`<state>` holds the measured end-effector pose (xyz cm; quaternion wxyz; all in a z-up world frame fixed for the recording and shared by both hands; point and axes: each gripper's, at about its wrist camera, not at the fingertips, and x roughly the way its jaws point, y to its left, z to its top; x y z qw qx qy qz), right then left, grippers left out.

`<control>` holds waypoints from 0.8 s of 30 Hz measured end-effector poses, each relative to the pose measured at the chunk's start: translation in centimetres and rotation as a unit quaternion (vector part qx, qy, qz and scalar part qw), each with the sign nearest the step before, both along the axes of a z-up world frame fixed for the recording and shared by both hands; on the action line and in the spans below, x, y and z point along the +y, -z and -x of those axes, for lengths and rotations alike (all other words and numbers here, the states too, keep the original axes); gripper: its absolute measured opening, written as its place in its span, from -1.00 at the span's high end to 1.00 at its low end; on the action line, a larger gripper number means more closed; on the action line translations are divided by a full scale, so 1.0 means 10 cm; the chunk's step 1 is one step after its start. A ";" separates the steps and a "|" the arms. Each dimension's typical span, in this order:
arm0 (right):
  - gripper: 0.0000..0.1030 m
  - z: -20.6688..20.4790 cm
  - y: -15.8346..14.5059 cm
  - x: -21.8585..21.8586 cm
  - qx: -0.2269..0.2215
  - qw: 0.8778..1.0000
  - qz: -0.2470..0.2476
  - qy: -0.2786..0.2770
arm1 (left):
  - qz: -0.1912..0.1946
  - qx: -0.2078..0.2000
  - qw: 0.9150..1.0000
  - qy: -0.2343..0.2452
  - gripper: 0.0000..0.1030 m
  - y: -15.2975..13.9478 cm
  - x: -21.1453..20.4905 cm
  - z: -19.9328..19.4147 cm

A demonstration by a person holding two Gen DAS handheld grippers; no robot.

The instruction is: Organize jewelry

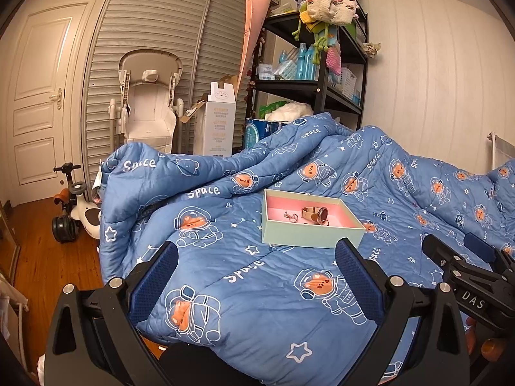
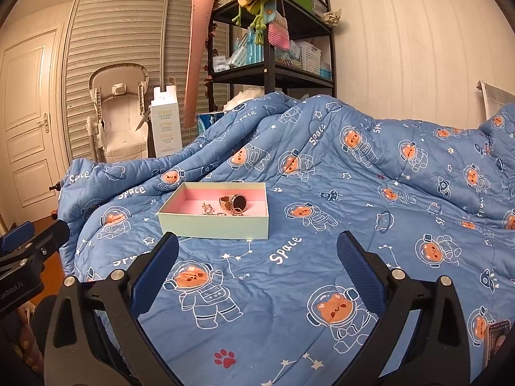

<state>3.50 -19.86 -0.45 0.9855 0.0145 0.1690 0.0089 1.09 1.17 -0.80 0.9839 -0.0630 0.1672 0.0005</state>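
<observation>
A pale green box (image 1: 309,233) with a pink inside sits on the blue space-print quilt (image 1: 257,305); it also shows in the right wrist view (image 2: 219,225). Inside lie a rose-gold watch (image 1: 317,214) (image 2: 233,204) and small rose-gold pieces (image 1: 289,216) (image 2: 209,208). My left gripper (image 1: 256,257) is open and empty, just short of the box. My right gripper (image 2: 257,251) is open and empty, in front of the box and a little right of it.
A black shelf rack (image 1: 318,90) full of bottles and bags stands behind the bed. A white high chair (image 1: 148,106), a tall white carton (image 1: 217,122) and a ride-on toy (image 1: 75,209) stand on the wooden floor at left.
</observation>
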 end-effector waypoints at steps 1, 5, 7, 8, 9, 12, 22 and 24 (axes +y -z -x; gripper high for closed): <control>-0.88 0.00 0.00 0.00 0.000 1.000 0.000 0.000 | 0.000 0.001 1.000 0.000 -0.87 0.00 0.00 0.00; -0.88 0.00 0.00 0.00 -0.002 1.000 0.002 0.002 | 0.000 0.001 1.000 0.001 -0.87 0.00 0.00 0.00; -0.88 0.00 0.00 0.00 -0.002 1.000 0.002 0.003 | 0.000 0.002 1.000 0.002 -0.87 0.00 0.00 0.00; -0.88 0.01 0.00 0.00 -0.002 1.000 0.002 0.003 | 0.001 0.002 1.000 0.003 -0.87 0.01 -0.01 -0.01; -0.88 0.01 0.00 0.00 -0.002 1.000 0.003 0.003 | 0.001 0.002 1.000 0.004 -0.87 0.01 -0.01 -0.01; -0.88 0.01 0.01 0.01 -0.001 1.000 0.005 0.003 | 0.002 0.004 1.000 0.006 -0.87 0.02 0.00 -0.03; -0.89 0.03 0.02 0.00 -0.003 1.000 0.004 0.003 | -0.002 0.008 1.000 0.006 -0.87 0.03 -0.05 -0.04; -0.88 0.03 0.02 0.01 -0.003 1.000 0.005 0.002 | -0.002 0.012 1.000 0.001 -0.87 0.03 -0.04 -0.04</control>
